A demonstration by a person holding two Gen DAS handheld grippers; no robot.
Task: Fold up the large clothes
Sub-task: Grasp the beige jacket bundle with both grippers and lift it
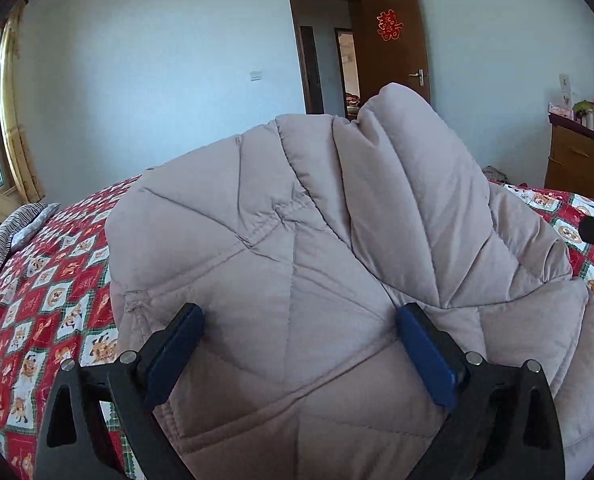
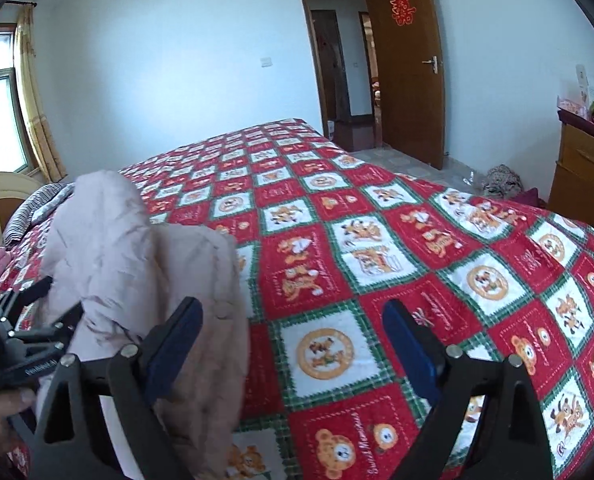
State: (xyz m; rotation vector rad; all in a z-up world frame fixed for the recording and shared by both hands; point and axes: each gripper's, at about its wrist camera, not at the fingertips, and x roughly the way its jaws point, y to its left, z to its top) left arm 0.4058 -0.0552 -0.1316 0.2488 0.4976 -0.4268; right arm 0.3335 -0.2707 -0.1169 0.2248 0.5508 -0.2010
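Two wrist views over a bed (image 2: 377, 208) with a red checked cover. The task's thing, a padded beige coat (image 1: 297, 240), stands bunched and raised above the cover at the bed's near left side, one puffed part rising toward the doorway.

Left gripper (image 1: 299, 320): its blue fingers (image 1: 425, 356) stand wide apart with the coat's quilted panel between them and swelling toward the lens. Whether the pads press the fabric or merely flank it cannot be told from this view; in the right view the left gripper (image 2: 29, 320) sits at the coat's left side, blurred, with a hand (image 2: 1, 412) below it.

Right gripper (image 2: 293, 320): fingers (image 2: 409, 352) apart and empty, over bare cover, with the coat (image 2: 137, 280) just beside the left finger and not between the two.

Judged step: the coat is being brought down or turned over for a fold, carried by the left side only.

Risks from here:
- The thick, slippery filling may slide out of a wide or shallow hold, so the bundle drops in a heap.
- With the right gripper free, the far edge hangs unguided and may land skewed or doubled under.
- Trapped air may spring a fold open unless it is pressed flat.
- Closing on too many layers would drag the whole coat.
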